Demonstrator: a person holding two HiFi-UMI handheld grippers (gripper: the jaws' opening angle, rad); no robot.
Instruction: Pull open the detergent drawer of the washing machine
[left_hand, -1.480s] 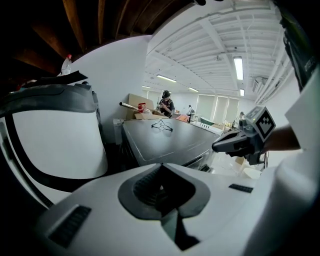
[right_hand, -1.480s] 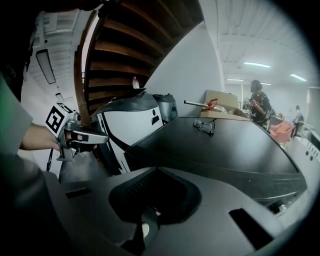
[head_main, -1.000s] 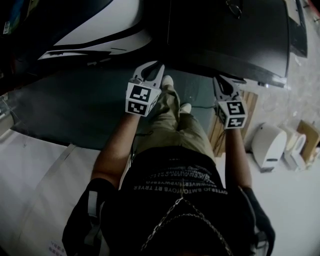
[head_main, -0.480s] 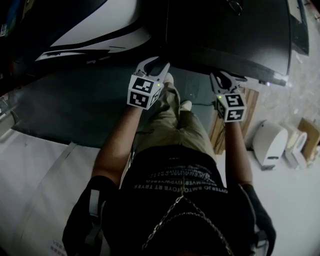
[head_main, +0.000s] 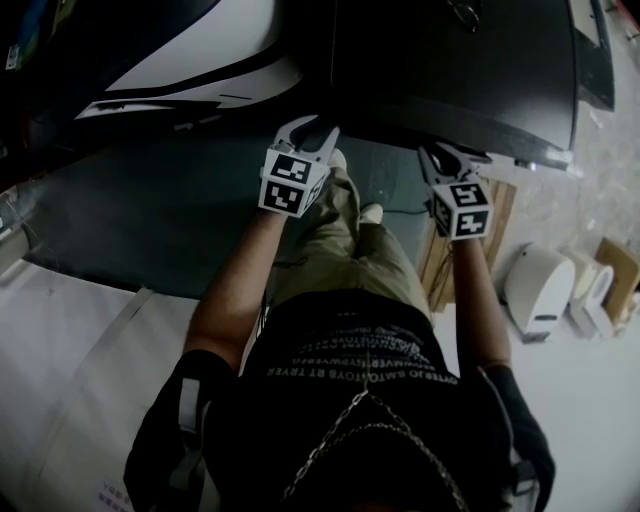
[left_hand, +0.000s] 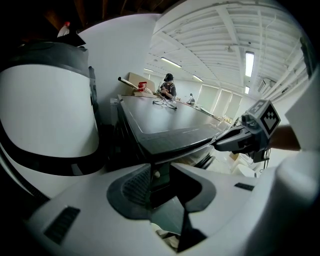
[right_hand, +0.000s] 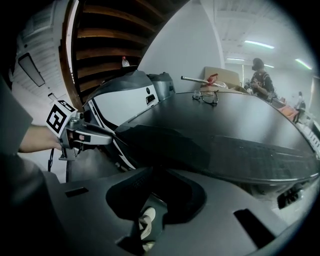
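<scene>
Left gripper (head_main: 314, 130) has popped its jaws wide since a second ago and holds nothing, right gripper (head_main: 452, 153) gapes empty too, both at the near edge of the washing machine (head_main: 450, 60), detergent drawer out of sight, so no pull yet.

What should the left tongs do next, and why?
Probably ease the left tongs forward to the machine's front corner edge. They stand open with nothing between them, and that dark edge sits just ahead of the tips. I can't make out the drawer itself, so a small approach seems safer than closing now.
</scene>
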